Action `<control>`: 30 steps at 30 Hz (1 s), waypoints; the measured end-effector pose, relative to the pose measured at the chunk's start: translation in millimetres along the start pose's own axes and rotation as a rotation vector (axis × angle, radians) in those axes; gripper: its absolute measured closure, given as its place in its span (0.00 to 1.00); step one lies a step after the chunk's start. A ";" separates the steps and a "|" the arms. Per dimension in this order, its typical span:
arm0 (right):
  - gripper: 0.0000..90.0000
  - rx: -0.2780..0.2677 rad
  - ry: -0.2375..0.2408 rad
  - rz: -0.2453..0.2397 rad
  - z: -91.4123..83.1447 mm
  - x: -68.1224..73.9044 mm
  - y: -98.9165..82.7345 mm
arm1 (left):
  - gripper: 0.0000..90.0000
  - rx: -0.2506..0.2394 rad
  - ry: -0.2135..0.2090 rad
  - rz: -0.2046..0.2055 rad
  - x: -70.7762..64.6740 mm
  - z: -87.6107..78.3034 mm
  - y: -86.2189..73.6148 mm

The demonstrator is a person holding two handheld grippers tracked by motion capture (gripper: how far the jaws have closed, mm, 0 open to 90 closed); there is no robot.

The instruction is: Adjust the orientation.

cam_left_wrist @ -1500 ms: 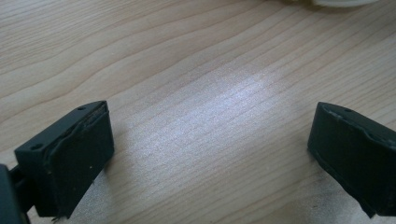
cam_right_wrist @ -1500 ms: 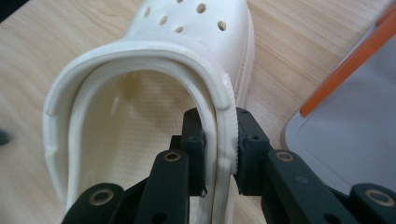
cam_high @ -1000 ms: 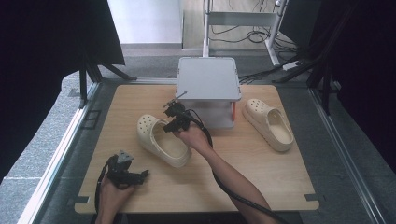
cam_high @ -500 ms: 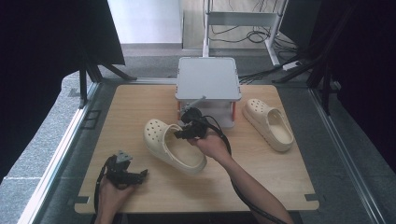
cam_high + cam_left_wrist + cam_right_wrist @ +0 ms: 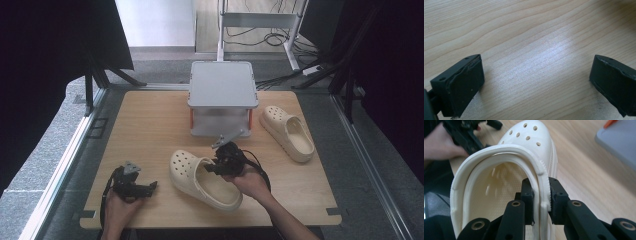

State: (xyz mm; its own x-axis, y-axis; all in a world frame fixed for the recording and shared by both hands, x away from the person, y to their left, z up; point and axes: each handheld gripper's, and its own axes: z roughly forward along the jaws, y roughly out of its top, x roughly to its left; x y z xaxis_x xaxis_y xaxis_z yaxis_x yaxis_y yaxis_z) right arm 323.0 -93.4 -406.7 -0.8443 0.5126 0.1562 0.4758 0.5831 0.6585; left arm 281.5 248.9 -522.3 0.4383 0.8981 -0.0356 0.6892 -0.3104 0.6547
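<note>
Right hand-held gripper [image 5: 216,166] clamping the side rim of a cream clog [image 5: 204,179], jaws pinching the thin wall from inside and outside, as seen close up in the right gripper view [image 5: 541,202]. Clog lying on the desk [image 5: 150,120] directly ahead of and below that gripper, toe pointing away from it toward the left hand-held gripper [image 5: 131,184]. Left hand-held gripper resting low at the near left corner of the desk, jaws spread wide with nothing between them, bare wood showing in the gap [image 5: 536,75].

Step in hand, judging by the grip: carrying or sliding the clog across the desk, most likely toward pairing it with the second clog [image 5: 288,132], lying well off to the far right of the right hand-held gripper, beside the grey box [image 5: 222,95]. Next move probably calling for a turn of the shoe so that its toe matches its mate, while keeping the pinch firm on a soft, bendy rim that could slip or fold.

High view giving the layout: both clogs, the box just beyond the right hand-held gripper, both forearms. Right gripper view adding the exact bite on the rim, the vent holes in the toe, and the other hand [image 5: 441,143] farther off. Left gripper view confirming the released jaws.
</note>
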 end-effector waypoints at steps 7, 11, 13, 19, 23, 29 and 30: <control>0.85 0.013 0.005 -0.014 3.9 4.3 -32.5 | 0.00 0.001 0.000 0.000 0.2 0.1 0.2; 0.85 0.025 0.004 -0.019 9.1 0.8 -46.0 | 0.00 -0.003 0.003 -0.001 0.0 0.4 0.1; 0.85 0.038 0.009 -0.026 10.5 -2.3 -50.6 | 0.00 -0.003 0.003 -0.001 0.0 0.4 0.1; 0.83 0.049 -0.001 -0.036 13.2 -7.8 -56.9 | 0.00 -0.003 0.003 -0.001 0.0 0.6 0.3; 0.66 0.052 0.010 -0.051 9.8 -8.4 -54.4 | 0.00 -0.003 0.003 -0.001 0.0 0.6 0.3; 0.36 0.056 0.002 -0.096 -7.1 -11.5 -47.3 | 0.00 0.001 0.003 0.002 0.4 0.5 0.5; 0.33 0.059 0.003 -0.098 -9.0 -12.3 -47.2 | 0.00 0.001 0.003 0.002 0.4 0.5 0.5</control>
State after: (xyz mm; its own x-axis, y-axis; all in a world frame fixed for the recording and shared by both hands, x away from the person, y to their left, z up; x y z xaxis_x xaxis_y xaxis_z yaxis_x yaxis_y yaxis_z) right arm 308.7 -133.0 -433.0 -0.8882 0.4494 0.0955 0.4044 0.6663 0.6265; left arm 282.3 248.9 -522.3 0.4379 0.8984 -0.0327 0.6889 -0.3119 0.6543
